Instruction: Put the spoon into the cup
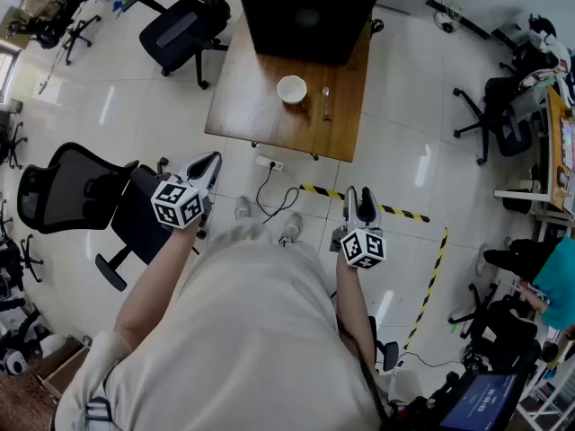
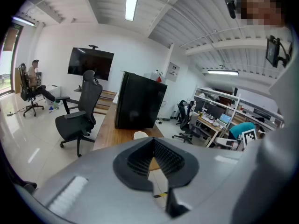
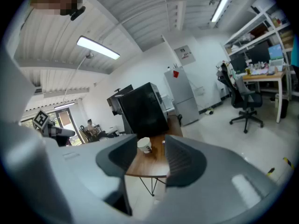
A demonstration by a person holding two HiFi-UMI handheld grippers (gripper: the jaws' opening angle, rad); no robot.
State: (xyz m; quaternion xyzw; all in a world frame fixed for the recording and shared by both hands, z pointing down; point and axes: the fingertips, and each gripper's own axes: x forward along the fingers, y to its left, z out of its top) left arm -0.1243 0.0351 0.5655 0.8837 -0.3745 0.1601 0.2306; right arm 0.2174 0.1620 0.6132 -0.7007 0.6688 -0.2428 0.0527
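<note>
Right gripper (image 1: pixel 358 197): jaws wide apart, nothing held. In its own view the gap (image 3: pixel 150 148) frames the distant cup (image 3: pixel 144 145).

Left gripper (image 1: pixel 209 162): jaws drawn together at the tips (image 2: pixel 153 143), nothing between them.

Both grippers are held above the floor, well short of the desk (image 1: pixel 243 97).

Spoon (image 1: pixel 326 102): lies flat on the desk, well ahead of the right gripper and a little to its left. Its long axis runs away from the person, roughly in line with that gripper's pointing. Which end is the bowl cannot be told.

Cup (image 1: pixel 292 89): white, upright, just left of the spoon, not touching. A black box (image 1: pixel 305 7) stands beyond both.
</note>
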